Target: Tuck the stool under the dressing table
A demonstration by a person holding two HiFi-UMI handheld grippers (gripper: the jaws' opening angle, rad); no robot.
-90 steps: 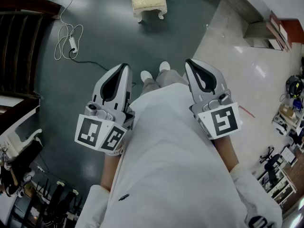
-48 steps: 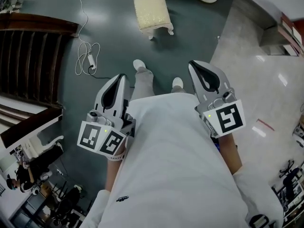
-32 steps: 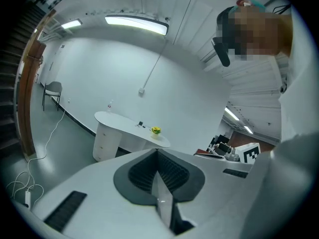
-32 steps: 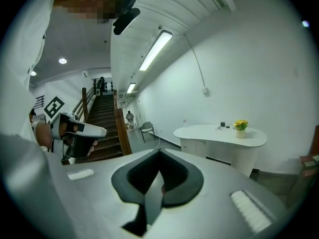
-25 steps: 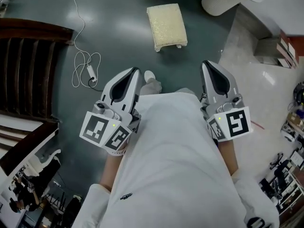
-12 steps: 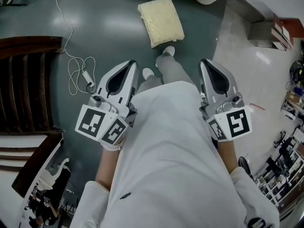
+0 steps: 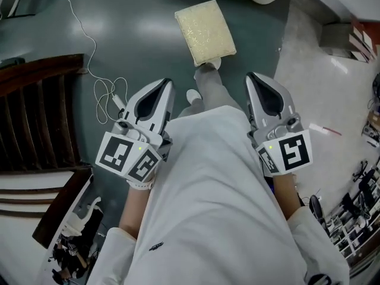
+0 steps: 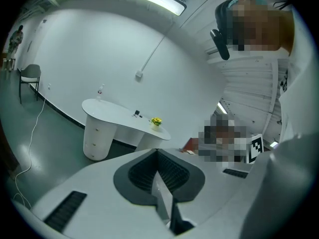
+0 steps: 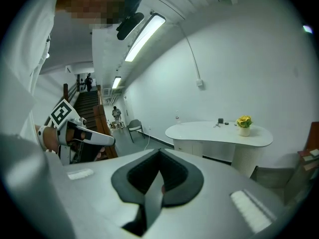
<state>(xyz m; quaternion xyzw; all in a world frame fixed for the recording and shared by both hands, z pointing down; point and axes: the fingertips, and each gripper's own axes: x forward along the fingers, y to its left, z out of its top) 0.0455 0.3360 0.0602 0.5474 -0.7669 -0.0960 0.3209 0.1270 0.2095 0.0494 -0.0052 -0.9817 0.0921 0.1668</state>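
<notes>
I hold the left gripper (image 7: 167,84) and right gripper (image 7: 252,78) mid-frame, jaws together and empty, as nothing needs gripping yet. The stool (image 7: 205,31) stands upper centre, not yet under the table (image 9: 219,132).

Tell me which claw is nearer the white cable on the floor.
The left claw: the coiled cable lies right beside it, while the right claw is across the person's legs.

The stool (image 7: 205,31) at 12 o'clock has a nubbly cream cloth top, the floor (image 7: 136,34) is glossy dark grey, the tiles (image 7: 320,94) at 2 o'clock shine pale, the rails (image 7: 35,117) at 9 o'clock are dark varnished wood, and the table (image 9: 199,131) is smooth white.
</notes>
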